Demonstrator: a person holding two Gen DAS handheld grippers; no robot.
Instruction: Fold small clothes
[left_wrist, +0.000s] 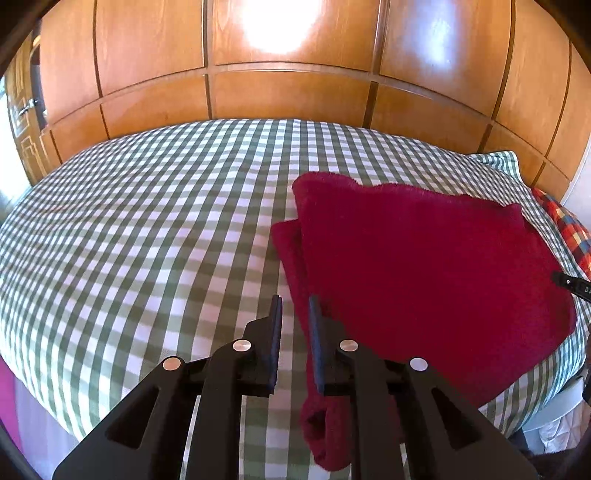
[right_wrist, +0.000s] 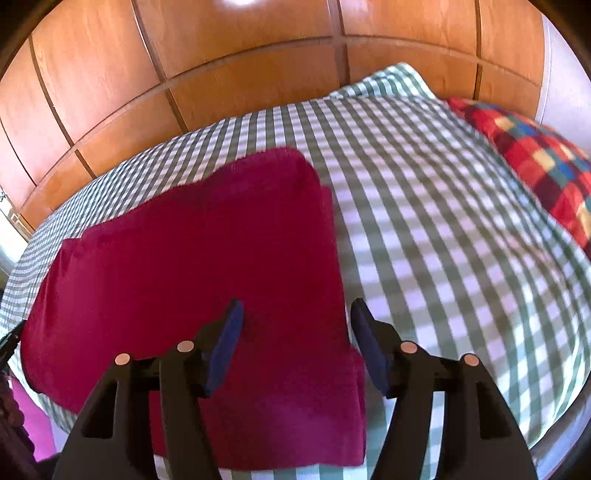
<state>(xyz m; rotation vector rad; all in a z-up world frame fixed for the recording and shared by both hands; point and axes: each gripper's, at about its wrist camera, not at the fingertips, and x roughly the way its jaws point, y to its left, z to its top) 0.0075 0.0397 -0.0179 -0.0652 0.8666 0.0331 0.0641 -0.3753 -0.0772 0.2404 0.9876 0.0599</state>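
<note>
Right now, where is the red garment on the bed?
The red garment lies flat on the green checked bedcover, right of centre in the left wrist view, left in the right wrist view, near the bed's front edge.

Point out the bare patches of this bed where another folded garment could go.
The green-and-white checked bedspread is bare from the folded dark red fleece garment across to the bed's far edge by the wooden panelled wall. A second bare strip lies between the garment and the red multicoloured checked pillow. Crowded: the near edge under the garment.
</note>
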